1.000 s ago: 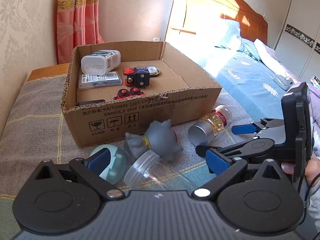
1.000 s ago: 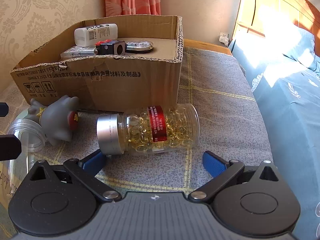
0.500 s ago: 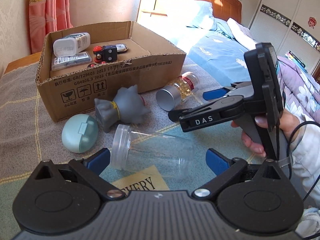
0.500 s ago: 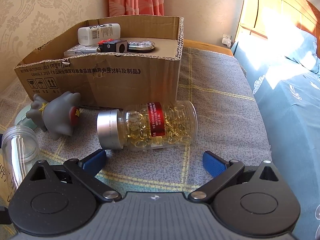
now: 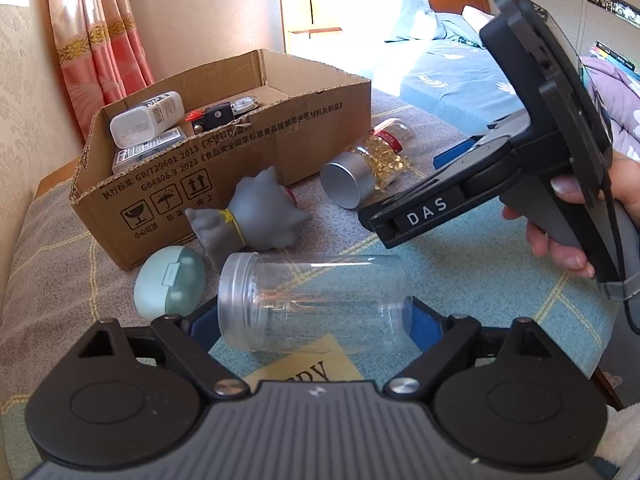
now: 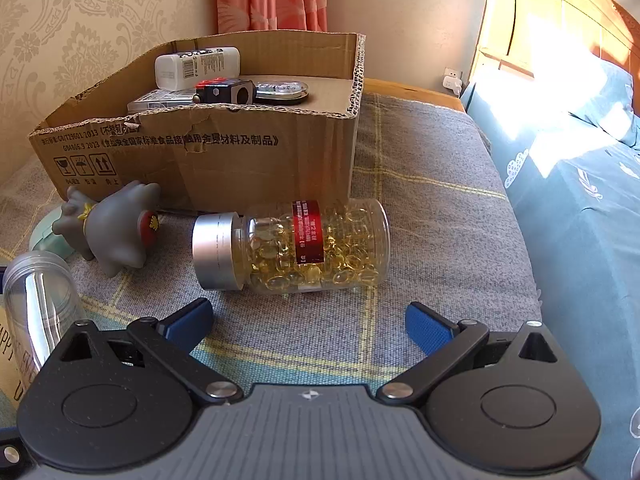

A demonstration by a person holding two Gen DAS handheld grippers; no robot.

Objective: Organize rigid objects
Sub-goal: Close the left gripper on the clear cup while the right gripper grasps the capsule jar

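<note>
A clear plastic jar [image 5: 316,300] lies on its side on the plaid cloth, also seen at the left edge of the right wrist view [image 6: 40,304]. My left gripper [image 5: 312,322] is closing on it, with a blue pad against each end. My right gripper [image 6: 308,320] stands open just short of a capsule bottle [image 6: 300,248] with a silver cap and a red label. The left wrist view shows that gripper [image 5: 408,188] from the side, near the bottle [image 5: 368,168]. A grey toy figure [image 5: 256,216] and a mint green case [image 5: 170,284] lie in front of the cardboard box [image 5: 240,152].
The box [image 6: 240,160] holds a white bottle [image 5: 148,124], a flat pack and a black and red gadget. A yellow card [image 5: 304,368] lies under the jar. A person's hand [image 5: 560,248] holds the right gripper. A bed with a blue sheet [image 6: 580,200] runs along the right.
The left gripper came down and rolled over the clear jar, and its jaws narrowed from wide open to the jar's ends. The right gripper and the capsule bottle stayed put.
</note>
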